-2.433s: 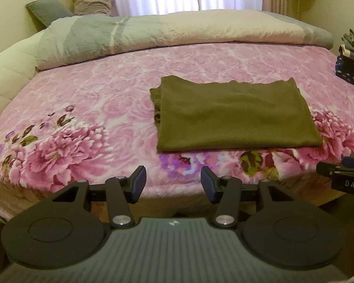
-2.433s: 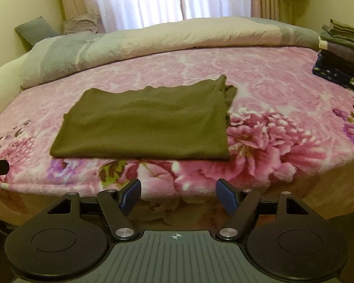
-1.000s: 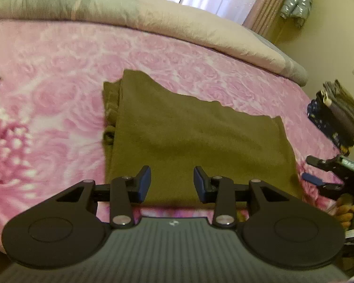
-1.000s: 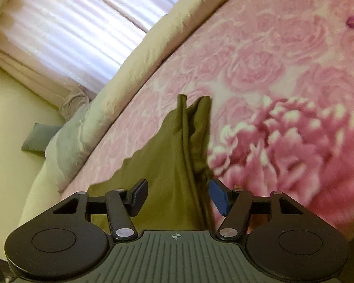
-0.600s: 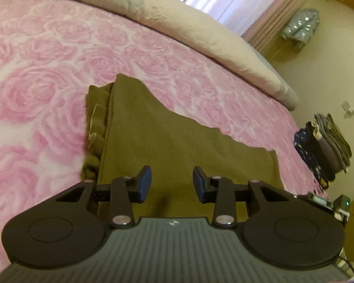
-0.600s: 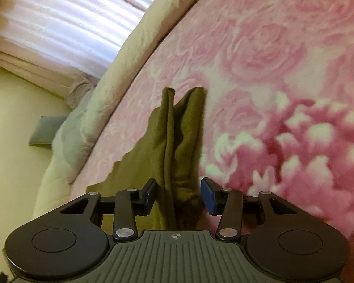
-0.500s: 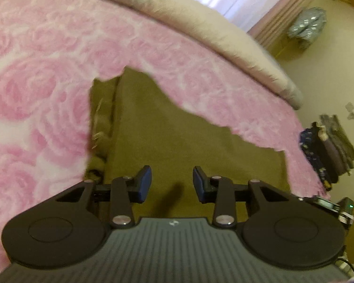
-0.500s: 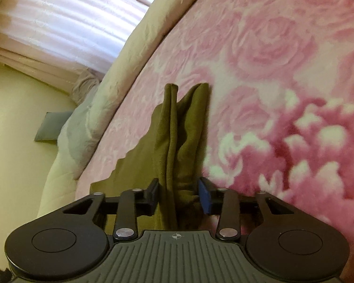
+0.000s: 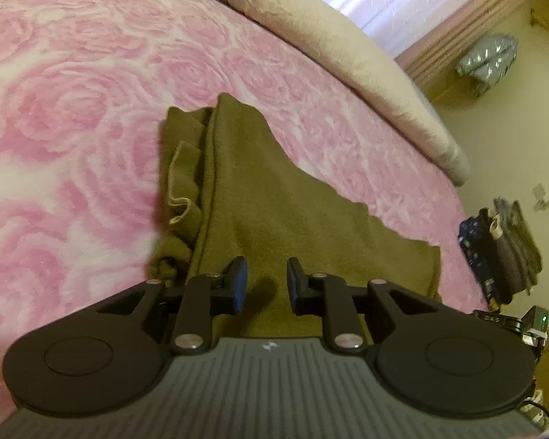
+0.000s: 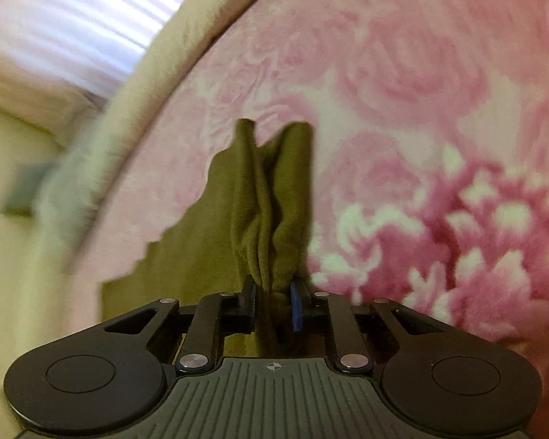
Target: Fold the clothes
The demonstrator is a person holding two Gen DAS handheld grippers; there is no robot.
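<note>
An olive-green folded garment (image 9: 274, 197) lies on the pink floral bedspread (image 9: 73, 91). My left gripper (image 9: 263, 285) is open, its fingers low over the garment's near edge with cloth between and below them. My right gripper (image 10: 273, 301) is shut on the garment's bunched right-hand edge (image 10: 274, 219), which rises in folds between the pads. The right gripper's tip also shows at the right edge of the left wrist view (image 9: 508, 320).
A rolled beige and grey duvet (image 9: 329, 36) lies along the far side of the bed. A stack of folded clothes (image 9: 501, 252) sits at the bed's right. Curtains (image 10: 73, 18) hang behind. A grey pillow (image 10: 22, 190) is at far left.
Both grippers moved from the bed's edge down onto the garment. The right gripper closed on the garment's right edge. The left gripper narrowed slightly but stays open.
</note>
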